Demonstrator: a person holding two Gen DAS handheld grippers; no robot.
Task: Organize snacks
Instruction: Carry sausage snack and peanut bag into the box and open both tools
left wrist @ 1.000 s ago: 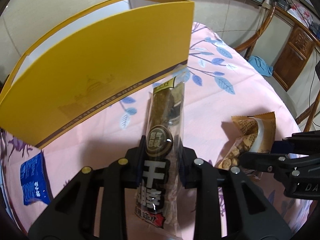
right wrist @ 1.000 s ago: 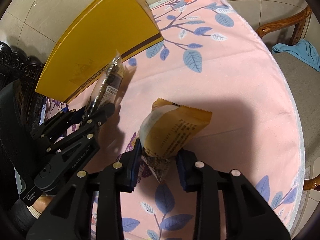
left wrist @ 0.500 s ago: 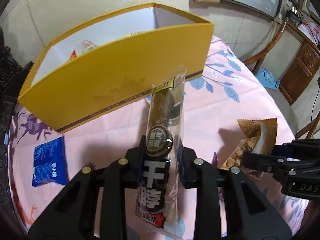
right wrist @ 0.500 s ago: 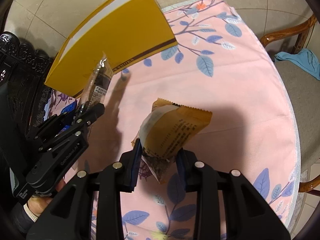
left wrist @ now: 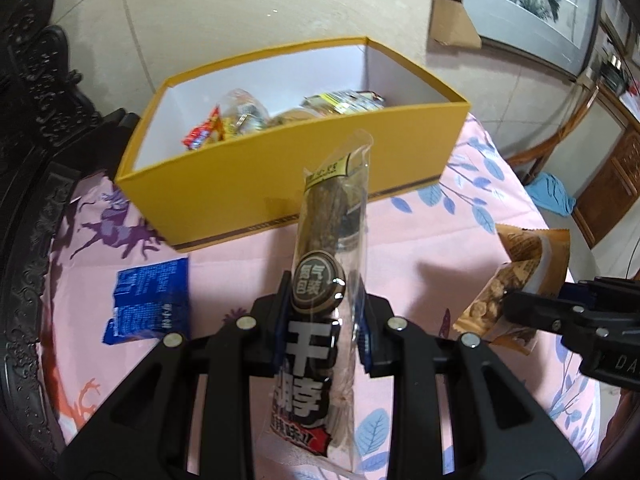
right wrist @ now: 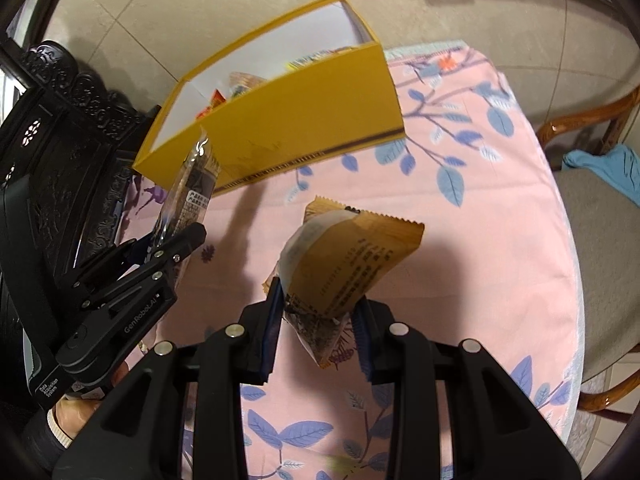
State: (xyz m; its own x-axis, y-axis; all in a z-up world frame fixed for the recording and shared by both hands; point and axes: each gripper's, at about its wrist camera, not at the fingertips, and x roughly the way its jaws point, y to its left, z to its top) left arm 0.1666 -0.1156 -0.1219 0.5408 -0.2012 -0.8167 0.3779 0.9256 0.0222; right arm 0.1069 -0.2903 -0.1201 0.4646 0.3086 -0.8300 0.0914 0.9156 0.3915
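Both tongs grip snacks above the pink cloth (left wrist: 420, 240).
Left tongs (left wrist: 322, 330) clamp a long clear stick pack (left wrist: 332, 248) upright between their pads, its top end rising in front of the yellow box (left wrist: 256, 176), which sits just ahead with wrapped snacks (left wrist: 236, 120) inside. A blue packet (left wrist: 150, 300) lies on the cloth to their left. Right tongs (right wrist: 316, 330) pinch an orange packet (right wrist: 352, 264) by its lower corner, off the cloth; the box stands ahead and to their left.

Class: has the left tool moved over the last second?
Yes. The left tool rose: the yellow box now shows its inside from above.
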